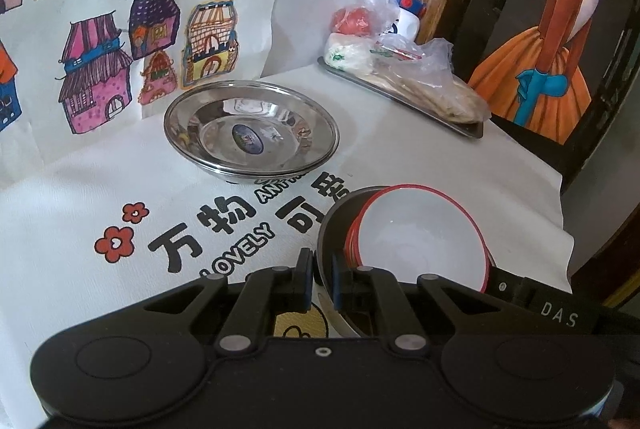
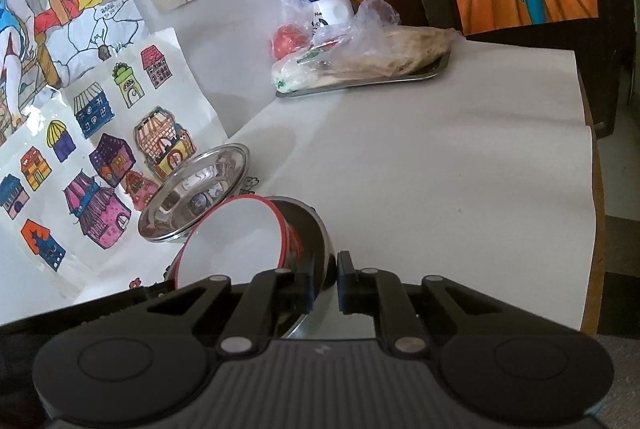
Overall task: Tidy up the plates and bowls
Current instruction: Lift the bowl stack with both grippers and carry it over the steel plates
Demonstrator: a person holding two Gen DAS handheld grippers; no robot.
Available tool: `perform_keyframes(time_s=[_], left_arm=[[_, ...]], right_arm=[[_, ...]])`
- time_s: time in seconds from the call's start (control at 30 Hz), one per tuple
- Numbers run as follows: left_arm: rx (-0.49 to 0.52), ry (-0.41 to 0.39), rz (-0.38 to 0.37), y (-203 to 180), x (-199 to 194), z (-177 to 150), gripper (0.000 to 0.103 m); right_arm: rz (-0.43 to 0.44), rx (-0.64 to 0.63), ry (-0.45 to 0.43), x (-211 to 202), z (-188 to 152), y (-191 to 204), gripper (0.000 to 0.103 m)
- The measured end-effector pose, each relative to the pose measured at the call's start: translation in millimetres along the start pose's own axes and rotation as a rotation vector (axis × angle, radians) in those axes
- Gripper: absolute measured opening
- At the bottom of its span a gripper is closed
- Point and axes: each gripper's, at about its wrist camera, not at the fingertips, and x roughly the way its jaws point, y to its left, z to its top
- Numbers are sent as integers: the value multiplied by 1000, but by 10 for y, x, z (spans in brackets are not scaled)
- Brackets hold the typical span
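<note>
Tongs [image 1: 322,281] gripping bowl [image 1: 420,241] ("DAS"), "LOVELY" cloth [image 1: 120,289]

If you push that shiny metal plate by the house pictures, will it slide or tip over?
The metal plate looks wide and shallow, so it would probably slide rather than tip. Its polished surface mirrors the room, so it is likely slippery to pinch. It seems to sit on a second plate, so a push might shift both, perhaps with a clatter.

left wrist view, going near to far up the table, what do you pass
left gripper shut on the rim of the steel bowl holding the red-rimmed white bowls → steel plates → steel tray of bagged food → white bottle
</note>
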Motion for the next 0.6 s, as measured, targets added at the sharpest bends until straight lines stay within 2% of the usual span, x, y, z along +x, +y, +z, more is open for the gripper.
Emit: perform_keyframes(time_s=[0.6], left_arm=[[-44, 13, -18, -32, 65, 103, 7]], right_arm=[[13, 33, -7, 42, 157, -32, 12]])
